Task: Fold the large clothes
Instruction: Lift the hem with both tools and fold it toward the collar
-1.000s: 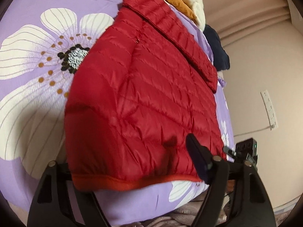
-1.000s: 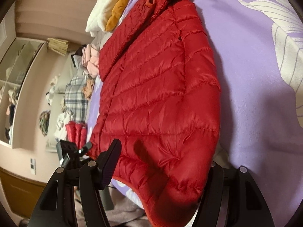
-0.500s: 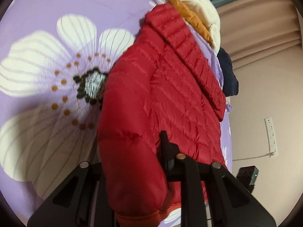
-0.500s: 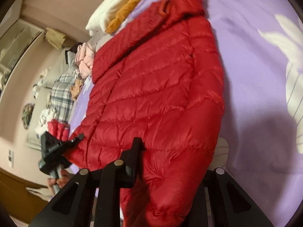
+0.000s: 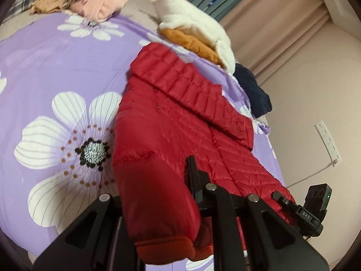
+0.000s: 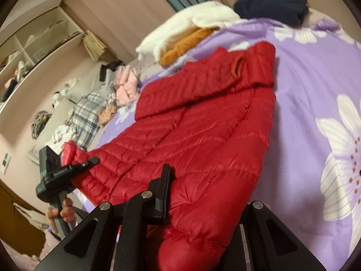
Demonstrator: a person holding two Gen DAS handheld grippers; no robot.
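Observation:
A red quilted puffer jacket (image 5: pixel 180 131) lies on a purple flowered bedspread (image 5: pixel 63 67), collar towards the far end. My left gripper (image 5: pixel 155 205) is shut on the jacket's near hem corner, which bulges up between its fingers. My right gripper (image 6: pixel 203 205) is shut on the other near corner of the jacket (image 6: pixel 203 131) and holds it lifted. The left gripper also shows in the right wrist view (image 6: pixel 74 167), at the jacket's left edge.
A white and orange garment pile (image 5: pixel 198 33) and a dark navy garment (image 5: pixel 252 90) lie beyond the collar. Pink and plaid clothes (image 5: pixel 99 2) lie at the far left. A wall socket (image 5: pixel 327 142) is on the right wall; shelves (image 6: pixel 33 43) stand by the bed.
Both grippers closed on the jacket's near hem corners and lifted them off the bed. The views have tilted up and now show more of the room.

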